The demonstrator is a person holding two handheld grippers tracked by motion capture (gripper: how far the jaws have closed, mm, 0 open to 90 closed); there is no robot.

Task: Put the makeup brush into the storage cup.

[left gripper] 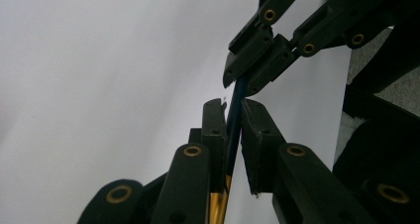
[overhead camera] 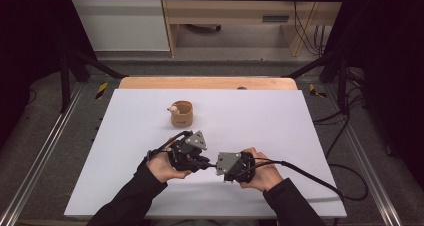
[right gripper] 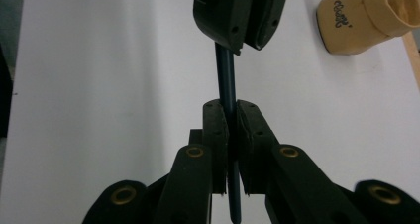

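You have both the left gripper (left gripper: 232, 116) and right gripper (right gripper: 228, 116) pinching one thin dark pen (right gripper: 226, 75) between their jaws, so pulling it apart looks left.

White desk (overhead camera: 260, 121) top, wood edge at far side. Tan cup (overhead camera: 182, 113) upright near desk centre, small pale thing in it. Black cables (overhead camera: 350, 136) on floor at right.

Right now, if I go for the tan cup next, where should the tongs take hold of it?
Grip the tan cup by its rim wall, coming from above. It stands upright and open-topped with something small inside at the left, so one jaw could probably slip inside on the right side and one outside.
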